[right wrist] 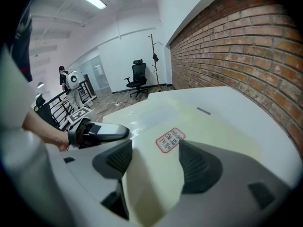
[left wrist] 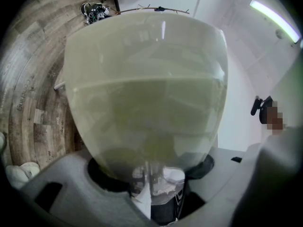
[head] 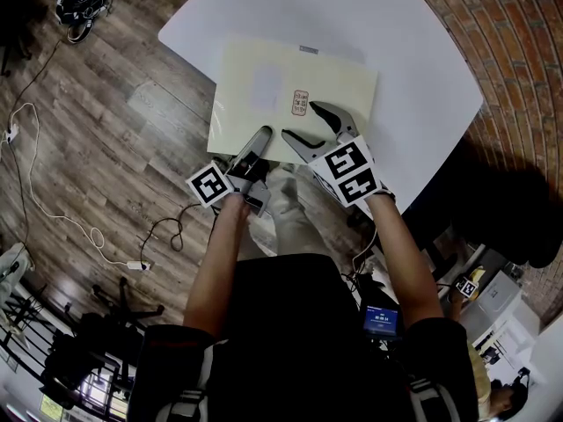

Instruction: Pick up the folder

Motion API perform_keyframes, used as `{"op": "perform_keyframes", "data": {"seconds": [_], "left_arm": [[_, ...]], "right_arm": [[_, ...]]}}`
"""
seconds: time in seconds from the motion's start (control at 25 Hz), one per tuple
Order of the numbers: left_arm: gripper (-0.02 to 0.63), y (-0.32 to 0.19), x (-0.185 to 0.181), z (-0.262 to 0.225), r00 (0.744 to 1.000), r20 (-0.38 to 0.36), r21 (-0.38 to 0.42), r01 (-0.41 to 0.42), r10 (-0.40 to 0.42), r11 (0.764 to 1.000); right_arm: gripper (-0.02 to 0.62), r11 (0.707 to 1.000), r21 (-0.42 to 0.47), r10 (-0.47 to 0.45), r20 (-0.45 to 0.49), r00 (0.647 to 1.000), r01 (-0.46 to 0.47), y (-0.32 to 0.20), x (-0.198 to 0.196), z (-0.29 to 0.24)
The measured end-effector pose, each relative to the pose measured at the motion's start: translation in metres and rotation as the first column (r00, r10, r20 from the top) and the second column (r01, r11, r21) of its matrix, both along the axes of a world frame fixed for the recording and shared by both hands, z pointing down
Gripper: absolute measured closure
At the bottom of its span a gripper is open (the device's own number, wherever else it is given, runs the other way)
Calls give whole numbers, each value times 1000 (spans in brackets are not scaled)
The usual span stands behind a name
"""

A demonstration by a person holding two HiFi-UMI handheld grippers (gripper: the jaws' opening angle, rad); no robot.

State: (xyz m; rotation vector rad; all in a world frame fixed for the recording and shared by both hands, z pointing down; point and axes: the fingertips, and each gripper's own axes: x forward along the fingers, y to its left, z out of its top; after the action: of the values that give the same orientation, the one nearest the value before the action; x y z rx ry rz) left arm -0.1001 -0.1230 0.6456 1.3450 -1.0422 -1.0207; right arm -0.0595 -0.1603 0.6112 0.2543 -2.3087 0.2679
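A big, flat, pale yellow plastic folder [head: 339,77] lies on a white tabletop [head: 413,69] with rounded corners. The side of the folder nearest the person sticks out past the tabletop's edge, over the brown wood floor [head: 88,104].

The left hand-held gripper [head: 259,141] points level at that near side of the folder. Its jaws stand apart, and the edge of the folder sits in the gap between them. In the left gripper view the folder is so close that it fills most of the picture. It looks a bit see-through there. I cannot tell if the pads touch it.

The right hand-held gripper [head: 318,128] is just to the right of the left one. It tips down at the top of the folder. Its jaws are wide apart and hold nothing. A small white label with a red border [right wrist: 169,140] is stuck on the folder just past its jaw tips, in line with the gap between them. I cannot tell if the tips touch the folder.

Past both hand-held grippers, a little grey tag [head: 309,49] sits at the far edge of the folder. A red brick wall [right wrist: 246,46] runs along the right side of the right hand-held gripper. Far beyond it stands a black office chair [right wrist: 138,77].
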Motion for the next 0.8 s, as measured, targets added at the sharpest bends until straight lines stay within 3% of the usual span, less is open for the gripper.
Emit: {"op": "perform_keyframes", "data": {"seconds": [0.28, 0.56, 0.6, 0.68, 0.72, 0.8], "left_arm": [[313, 5, -1, -7, 1000, -11, -20, 3, -4, 1000], [319, 5, -4, -19, 998, 61, -37, -27, 29, 999], [321, 5, -5, -21, 996, 77, -44, -31, 34, 999], [321, 5, -10, -25, 991, 122, -57, -41, 48, 998], [322, 5, -13, -29, 987, 151, -56, -49, 57, 997], [322, 4, -21, -36, 976, 205, -42, -71, 78, 997]], "right_arm": [[306, 999, -35, 21, 10, 1000, -20, 1, 1, -6], [311, 995, -90, 41, 42, 998, -37, 2, 5, -19], [326, 996, -81, 45, 44, 998, -41, 1, 6, -23], [466, 997, -38, 67, 53, 996, -65, -4, 10, -31], [506, 997, -19, 81, 58, 995, -80, -7, 12, -36], [544, 994, -14, 107, 70, 992, -106, -11, 13, -43]]}}
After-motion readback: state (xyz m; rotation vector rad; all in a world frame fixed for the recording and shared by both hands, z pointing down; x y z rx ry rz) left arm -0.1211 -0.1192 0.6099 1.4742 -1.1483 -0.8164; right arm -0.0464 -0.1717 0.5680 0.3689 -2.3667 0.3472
